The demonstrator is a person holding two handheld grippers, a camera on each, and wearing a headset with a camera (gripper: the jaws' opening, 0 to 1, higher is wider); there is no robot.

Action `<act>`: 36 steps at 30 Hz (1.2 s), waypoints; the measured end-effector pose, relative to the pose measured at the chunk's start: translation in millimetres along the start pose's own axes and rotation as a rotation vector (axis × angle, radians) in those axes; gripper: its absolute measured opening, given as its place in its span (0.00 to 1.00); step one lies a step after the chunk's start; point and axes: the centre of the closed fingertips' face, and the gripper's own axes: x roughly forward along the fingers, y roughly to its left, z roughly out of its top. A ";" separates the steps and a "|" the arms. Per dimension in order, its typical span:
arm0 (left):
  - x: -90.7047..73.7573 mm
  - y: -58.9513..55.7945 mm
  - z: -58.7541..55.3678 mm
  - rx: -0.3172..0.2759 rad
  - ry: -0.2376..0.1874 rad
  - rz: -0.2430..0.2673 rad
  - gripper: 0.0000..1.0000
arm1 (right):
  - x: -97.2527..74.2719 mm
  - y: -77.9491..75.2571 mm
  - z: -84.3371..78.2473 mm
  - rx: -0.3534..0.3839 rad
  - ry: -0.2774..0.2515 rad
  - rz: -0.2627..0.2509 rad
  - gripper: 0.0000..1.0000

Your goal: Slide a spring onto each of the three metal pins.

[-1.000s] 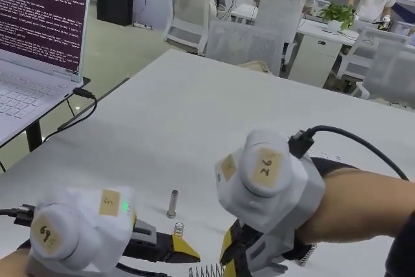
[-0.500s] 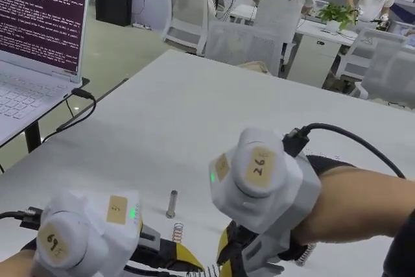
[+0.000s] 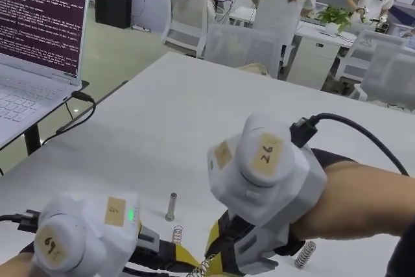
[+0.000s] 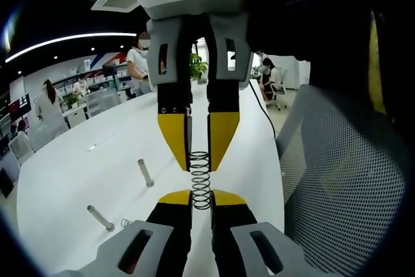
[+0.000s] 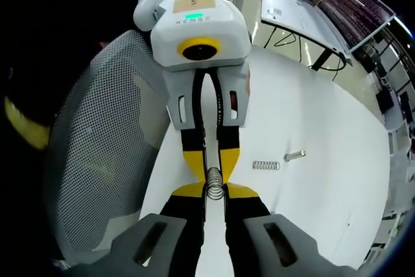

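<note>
One spring (image 4: 201, 180) is held between both tongs, which meet tip to tip over the white desk (image 3: 194, 108). The left tongs (image 4: 201, 198) are clamped on one end of it and the right tongs (image 4: 200, 159) on the other end. A bare pin (image 3: 172, 205) stands upright on the desk near them. Another spring (image 3: 305, 254) lies on the desk well apart from the pin.

Left gripper (image 4: 201, 197) nips spring (image 4: 200, 180) at lower end; right gripper (image 4: 199, 155), in from top, pinches upper end. Two pins (image 4: 145, 173) on table (image 4: 71, 160), left.
</note>
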 end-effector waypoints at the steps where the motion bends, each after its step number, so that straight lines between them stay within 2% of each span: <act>1: -0.4 0.8 0.7 -0.001 -0.004 0.003 0.03 | -0.6 -0.4 2.0 -0.003 -0.008 -0.005 0.07; 5: -1.1 1.0 4.1 -0.012 -0.021 0.003 0.03 | -3.5 0.0 9.6 -0.003 -0.037 -0.006 0.07; 18: -1.7 2.0 2.2 -0.029 -0.017 0.004 0.02 | -0.1 0.7 9.6 -0.010 -0.029 0.007 0.08; 25: -2.9 2.8 5.0 -0.042 -0.038 0.003 0.02 | 4.1 -0.2 5.4 -0.003 -0.023 0.013 0.09; 36: -2.3 1.5 7.3 -0.050 -0.037 -0.005 0.02 | 7.2 1.3 6.4 -0.002 -0.028 0.024 0.09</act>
